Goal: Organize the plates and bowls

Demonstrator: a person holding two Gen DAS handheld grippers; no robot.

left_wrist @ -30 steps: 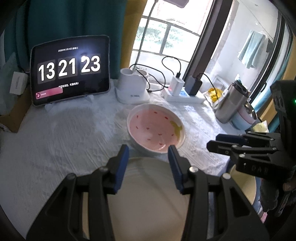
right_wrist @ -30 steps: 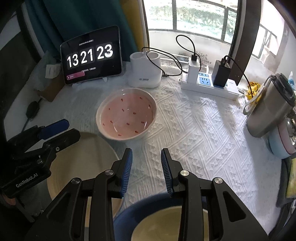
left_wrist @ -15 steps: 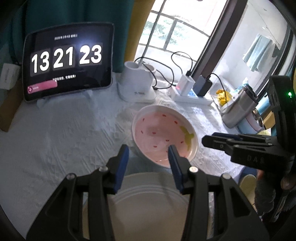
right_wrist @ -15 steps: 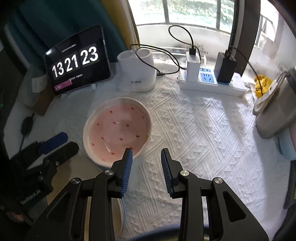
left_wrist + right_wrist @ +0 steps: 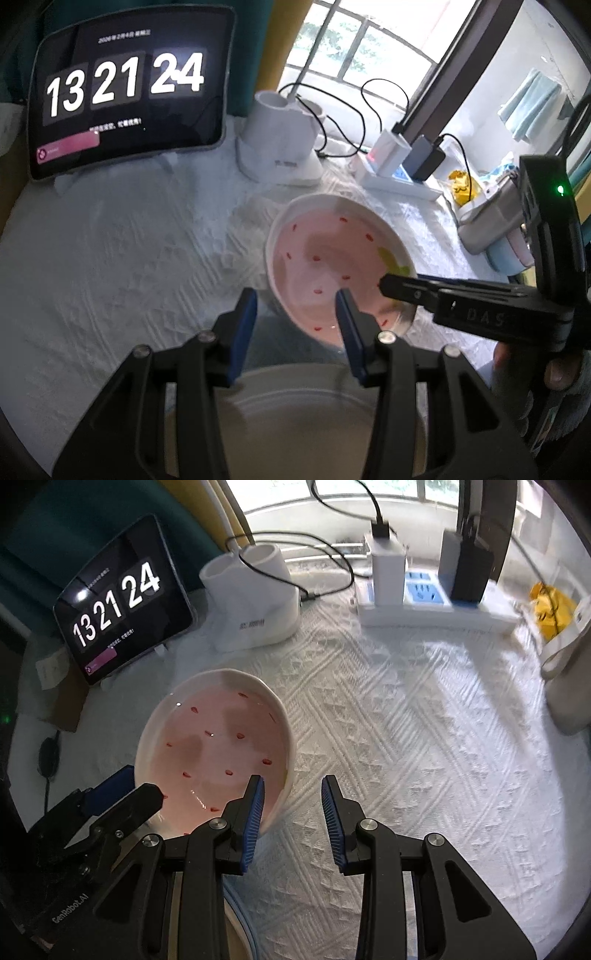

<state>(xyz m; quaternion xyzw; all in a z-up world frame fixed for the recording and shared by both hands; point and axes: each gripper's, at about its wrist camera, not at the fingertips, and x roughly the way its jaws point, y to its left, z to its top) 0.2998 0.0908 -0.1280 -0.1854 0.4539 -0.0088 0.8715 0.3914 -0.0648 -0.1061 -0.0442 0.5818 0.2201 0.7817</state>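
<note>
Far left, tablet (image 5: 127, 92): it leans up at the back of the table and shows big white numbers, 13 21 24.
White holder (image 5: 277, 144): it stands just right of the tablet, with black cables running over it.
Power strip (image 5: 436, 605): it lies at the far edge by the window, with a white plug and a dark plug in it.
White cloth (image 5: 424, 757): it covers the table and has a bumpy pattern.
Your left gripper (image 5: 295, 314): its blue fingers are spread apart and hold nothing. It hangs over the near-left side of the pink bowl.
Cream plate (image 5: 295, 413): it sits on the near side, right under your left gripper.
Pink bowl (image 5: 218, 749): it sits in the middle of the cloth, past the cream plate. It is white outside and pink inside with small red marks. A yellow-green leaf mark shows on its right side in the left wrist view.
Your right gripper (image 5: 291, 801): its blue fingers are spread wide with nothing between them. The left finger is inside the bowl's near-right rim and the right finger is outside over the cloth. You cannot tell if a finger touches the rim.
Blue-rimmed dish (image 5: 240, 923): only a thin bit of its edge shows, under your right gripper.
Yellow thing (image 5: 554, 609): it lies far right, by a pale jug-like thing (image 5: 569, 686).
</note>
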